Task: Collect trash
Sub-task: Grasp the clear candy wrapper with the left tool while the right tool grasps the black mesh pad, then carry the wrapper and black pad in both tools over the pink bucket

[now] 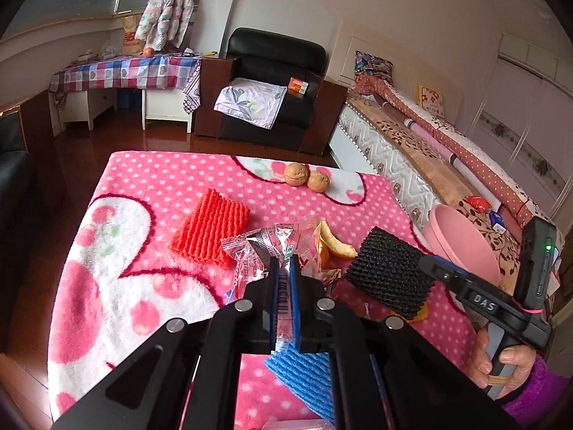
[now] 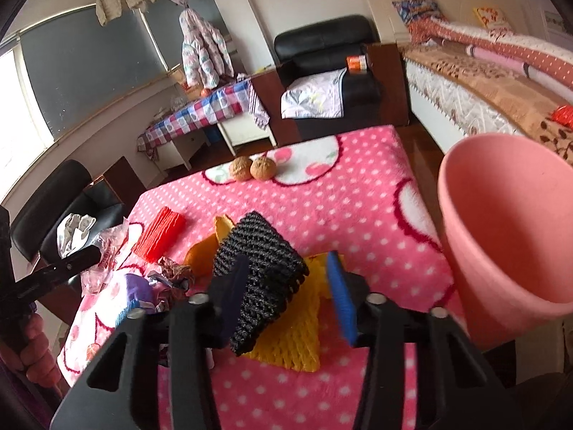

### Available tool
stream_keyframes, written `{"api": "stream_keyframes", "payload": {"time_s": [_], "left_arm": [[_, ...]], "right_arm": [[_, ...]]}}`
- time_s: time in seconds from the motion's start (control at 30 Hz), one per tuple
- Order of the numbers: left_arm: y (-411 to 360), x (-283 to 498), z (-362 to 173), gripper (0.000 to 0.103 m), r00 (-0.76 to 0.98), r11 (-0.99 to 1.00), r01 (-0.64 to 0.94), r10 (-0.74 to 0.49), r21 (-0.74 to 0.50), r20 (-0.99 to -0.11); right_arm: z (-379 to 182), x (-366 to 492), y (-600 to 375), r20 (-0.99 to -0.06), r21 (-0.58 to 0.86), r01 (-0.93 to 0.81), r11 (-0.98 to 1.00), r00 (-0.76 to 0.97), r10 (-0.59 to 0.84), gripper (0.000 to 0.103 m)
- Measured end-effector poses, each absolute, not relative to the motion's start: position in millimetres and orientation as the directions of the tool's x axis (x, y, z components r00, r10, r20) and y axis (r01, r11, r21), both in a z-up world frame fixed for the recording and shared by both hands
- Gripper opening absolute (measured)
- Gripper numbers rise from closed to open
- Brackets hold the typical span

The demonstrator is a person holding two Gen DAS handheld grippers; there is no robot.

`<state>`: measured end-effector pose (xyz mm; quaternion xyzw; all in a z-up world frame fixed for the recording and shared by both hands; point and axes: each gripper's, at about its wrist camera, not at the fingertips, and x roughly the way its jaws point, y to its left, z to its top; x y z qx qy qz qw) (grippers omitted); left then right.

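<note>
where the pink fleece blanket with white polka dots and cherry prints (image 1: 150, 179) covers the table, trash lies scattered near its middle. room around it: dark glossy wood floor (image 1: 107, 143), black leather armchair (image 1: 275, 57) with a pale floral cloth on its seat, a side table under a checked cloth (image 1: 125, 73), a bed with a patterned spread (image 1: 412, 136) along the right wall, a padded jacket (image 1: 166, 7) hanging by the window.

on the blanket: red ribbed foam fruit net (image 1: 211, 227), orange peel pieces (image 1: 335, 242), two walnuts (image 1: 306, 176) touching each other at the far edge, blue ribbed foam net (image 1: 304, 372) close under the left tool, yellow foam net (image 2: 297, 326) lying under the black one.

container: pink plastic tub (image 2: 508, 236) at the table's right edge, tilted toward the right camera; the part of its inside that shows is bare.

left gripper (image 1: 283, 268): pads together, clamped on a clear crinkled plastic wrapper with red print (image 1: 272, 247), which sticks out beyond the tips.

right gripper (image 2: 288, 276): pads apart, the black mesh foam net (image 2: 261, 272) between them, against the left pad, clear of the blue right pad; whether it is lifted i cannot tell. a hand in a purple sleeve (image 1: 501, 365) grips this tool's handle.
</note>
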<state>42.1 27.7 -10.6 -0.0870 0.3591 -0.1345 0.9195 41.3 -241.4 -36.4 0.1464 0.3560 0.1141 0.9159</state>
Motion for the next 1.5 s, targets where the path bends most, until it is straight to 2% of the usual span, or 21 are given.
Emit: {"api": "stream_keyframes", "payload": {"time_s": [0.03,0.1,0.17,0.53,0.77,1.2,1.5], "left_arm": [[28.1,41.9,-10.1,0.005,0.706,0.949,0.182,-0.309,-0.259,-0.637],[27.7,40.2,-8.8,0.005,0.708,0.948,0.178,-0.309,-0.262,-0.635],[26.2,39.2,-6.9,0.005,0.711,0.948,0.179,-0.309,-0.262,-0.632],[0.1,33.3,12.7,0.005,0.730,0.942,0.211,-0.330,-0.262,-0.598],[-37.1,34.4,26.0,0.005,0.720,0.917,0.280,-0.396,-0.284,-0.569],[-164.1,56.2,32.4,0.005,0.598,0.806,0.474,-0.590,-0.355,-0.542],[-251.8,77.0,14.5,0.005,0.496,0.743,0.563,-0.654,-0.361,-0.572]], "right_arm": [[-36.7,41.6,-240.9,-0.619,0.351,-0.106,0.931,0.719,0.315,0.024],[-35.3,38.7,-241.6,-0.610,0.362,-0.106,0.926,0.725,0.321,0.013],[-32.8,34.5,-244.5,-0.593,0.375,-0.106,0.921,0.736,0.327,0.011],[2.6,8.2,-280.9,-0.464,0.464,-0.110,0.879,0.815,0.347,0.010],[16.8,-10.0,-320.5,-0.428,0.445,-0.019,0.895,0.874,0.231,0.010],[5.9,-28.9,-393.3,-0.458,0.318,0.248,0.915,0.885,-0.081,0.010],[-16.5,-28.3,-424.2,-0.502,0.302,0.307,0.902,0.856,-0.123,0.010]]}}
